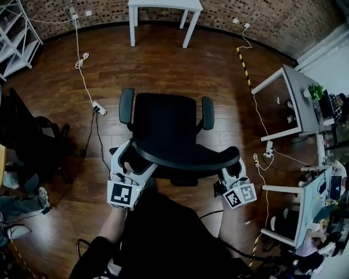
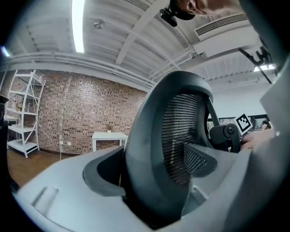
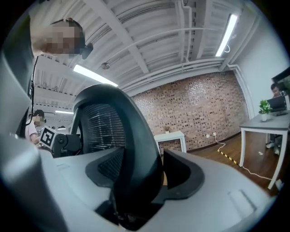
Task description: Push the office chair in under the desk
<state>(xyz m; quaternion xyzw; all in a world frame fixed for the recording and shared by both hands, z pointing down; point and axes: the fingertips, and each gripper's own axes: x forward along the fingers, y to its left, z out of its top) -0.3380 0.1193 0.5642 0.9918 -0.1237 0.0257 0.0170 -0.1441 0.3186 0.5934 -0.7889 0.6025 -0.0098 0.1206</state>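
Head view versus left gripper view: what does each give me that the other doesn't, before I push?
Only the head view shows the chair's seat, an armrest, the floor ahead, and the left claw and right claw at the backrest's two ends. Only the left gripper view shows the ceiling lamp and the backrest's mesh, with its rim between the open left claw's jaws. Both show the backrest and the white table by the brick wall.

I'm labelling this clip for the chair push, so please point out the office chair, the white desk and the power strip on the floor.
office chair (image 1: pixel 163 122): head view, on the seat.
white desk (image 1: pixel 163 4): head view, on the tabletop.
power strip (image 1: pixel 100 108): head view, on its white body.
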